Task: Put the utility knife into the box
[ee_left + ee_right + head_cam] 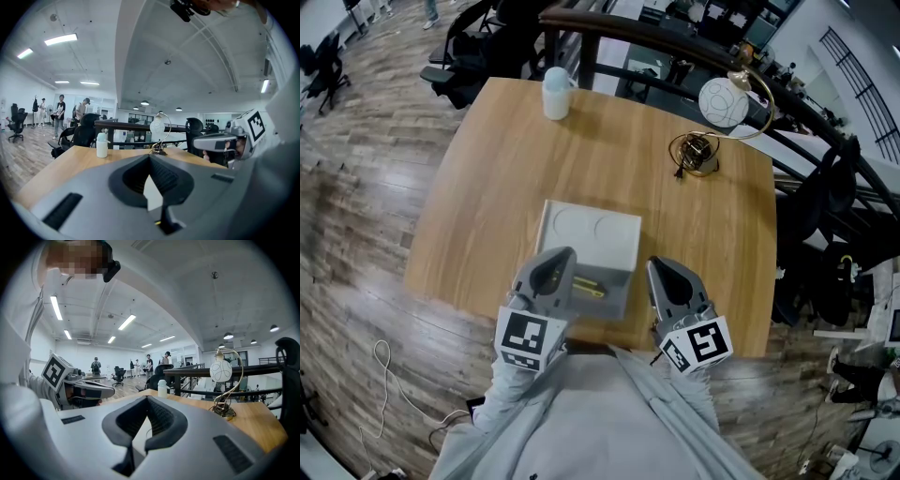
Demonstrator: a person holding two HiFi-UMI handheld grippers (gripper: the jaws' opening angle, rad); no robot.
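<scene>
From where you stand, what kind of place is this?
Probably an open-plan office or lab: swivel office chairs, long ceiling strip lights over a wide wood floor, and a wooden table beside a dark railing.

Left end of knife (pixel 591 287) covered by left gripper (pixel 555 267); near-left corner of box (pixel 616 292) hidden likewise; knife blade and markings too small to tell in head view

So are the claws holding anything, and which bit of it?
Nothing is held. The left claw and the right claw are both shut with nothing between them. The utility knife lies in the box, touched by neither.
</scene>
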